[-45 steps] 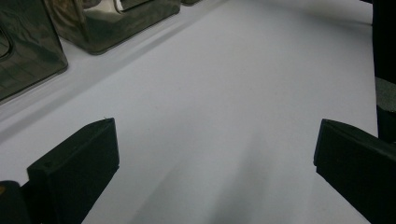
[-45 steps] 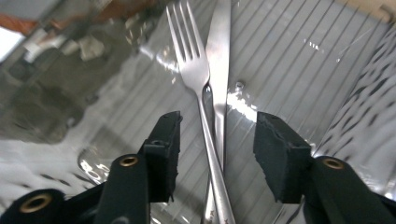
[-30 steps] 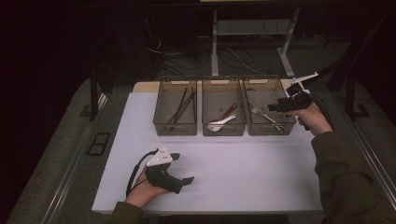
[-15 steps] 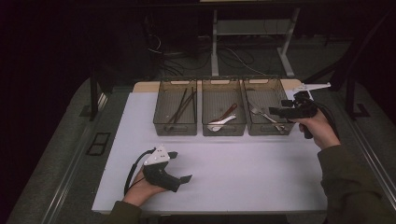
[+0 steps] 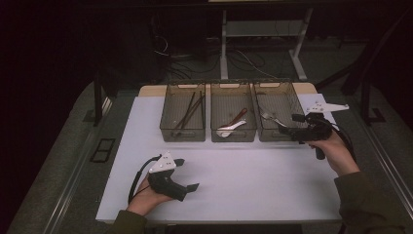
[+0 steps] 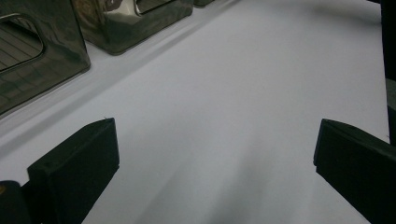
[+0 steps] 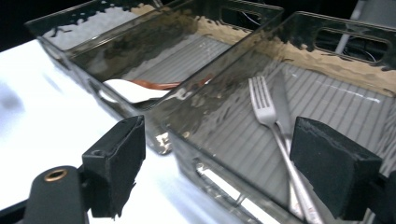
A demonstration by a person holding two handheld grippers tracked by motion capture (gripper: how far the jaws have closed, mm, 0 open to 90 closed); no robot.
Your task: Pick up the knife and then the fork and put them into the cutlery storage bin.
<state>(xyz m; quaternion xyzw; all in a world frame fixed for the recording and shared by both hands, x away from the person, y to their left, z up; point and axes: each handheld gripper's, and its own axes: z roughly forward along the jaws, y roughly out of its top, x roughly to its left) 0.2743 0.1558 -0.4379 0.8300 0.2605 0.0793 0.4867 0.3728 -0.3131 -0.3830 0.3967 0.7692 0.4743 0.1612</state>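
Right gripper nearer fork bin, fingers just widened, empty; fork handle cut off.

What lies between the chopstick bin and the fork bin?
In the high view, a third bin stands between the chopstick bin and the fork bin; it holds a white spoon.

We hold two black claws with pistol-style handles. The left claw carries a pale grey three-cornered plate dotted with small screw holes, and a black cable loops off behind its handle. The right claw has the same plate on top and a dark cable behind it. Our jaws are blunt black blocks; a brass-coloured rivet sits at the base of one right jaw. We wear dark olive sleeves.
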